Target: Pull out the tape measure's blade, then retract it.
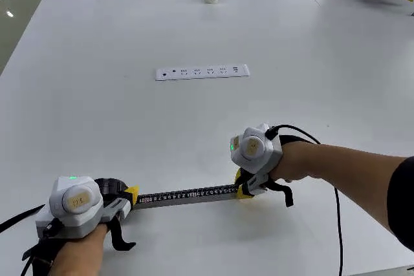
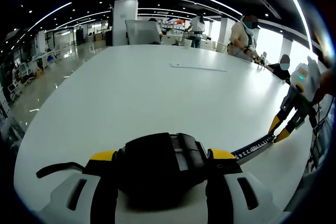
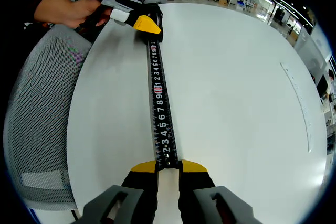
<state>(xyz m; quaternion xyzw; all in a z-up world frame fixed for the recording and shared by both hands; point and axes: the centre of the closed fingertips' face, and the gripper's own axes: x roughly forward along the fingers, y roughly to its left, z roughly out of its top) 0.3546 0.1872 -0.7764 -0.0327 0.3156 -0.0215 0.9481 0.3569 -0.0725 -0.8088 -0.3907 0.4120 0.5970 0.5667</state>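
Black tape measure case (image 2: 160,169) sits clamped in my left hand-held gripper (image 1: 126,197) to anchor it low on the tabletop (image 1: 194,30), while my right hand-held gripper (image 3: 169,167) pinches the blade (image 1: 187,194) by its tip, so the pulled-out length lies straight and flat between them.

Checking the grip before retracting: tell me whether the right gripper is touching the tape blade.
Touching. In the right gripper view, the right gripper pinches the end of the blade between its yellow tips, with no gap showing.
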